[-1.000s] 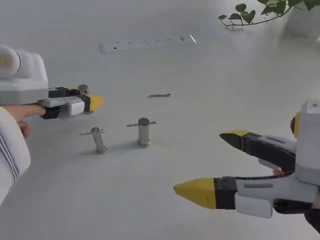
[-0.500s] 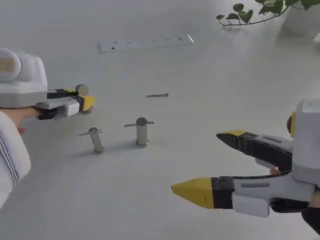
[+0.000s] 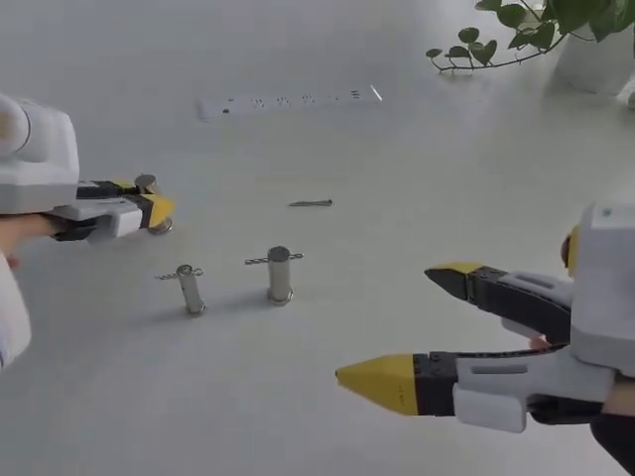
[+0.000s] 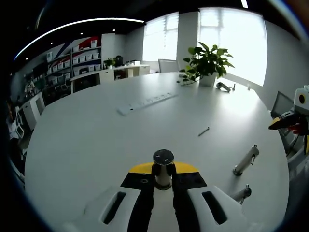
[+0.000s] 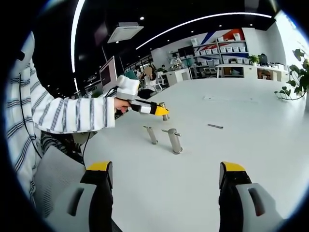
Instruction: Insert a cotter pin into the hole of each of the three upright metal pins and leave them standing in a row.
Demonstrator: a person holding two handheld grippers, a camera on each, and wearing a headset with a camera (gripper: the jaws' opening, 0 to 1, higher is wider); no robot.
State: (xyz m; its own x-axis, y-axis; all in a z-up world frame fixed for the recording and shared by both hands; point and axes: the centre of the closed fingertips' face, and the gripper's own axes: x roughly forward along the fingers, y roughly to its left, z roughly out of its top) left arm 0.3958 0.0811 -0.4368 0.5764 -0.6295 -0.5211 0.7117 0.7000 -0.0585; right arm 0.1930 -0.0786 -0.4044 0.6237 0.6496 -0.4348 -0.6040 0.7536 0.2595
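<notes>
While the left gripper [image 3: 157, 211] hangs out at the left side of the white table [image 3: 417, 169], its jaws are pressed together on the held metal pin [image 4: 163, 168]. They pinch the shaft right under the round head, and the pin stands upright between the yellow tips. Honestly I can't tell if its foot is touching the table or just above it.

Just toward the person from there, the small metal pin [image 3: 189, 289] stands upright on the table with a thin cotter pin [image 3: 169, 275] stuck crosswise through it near the top. To its right, near but not touching, is the big metal pin [image 3: 279, 276], also upright, with a second cotter pin [image 3: 260, 260] poking out sideways just under its head.

A loose cotter pin [image 3: 311, 203] lies flat on the table beyond the big metal pin, on the way to the white power strip [image 3: 288, 99] at the far side. A leafy plant [image 3: 516, 20] sits in the far right corner.

The right gripper [image 3: 387, 325] is down at the near right, well apart from all the pins, with its jaws spread wide over bare table. Its own view looks across at the two standing pins and at a striped sleeve [image 5: 72, 116] behind the left gripper.
</notes>
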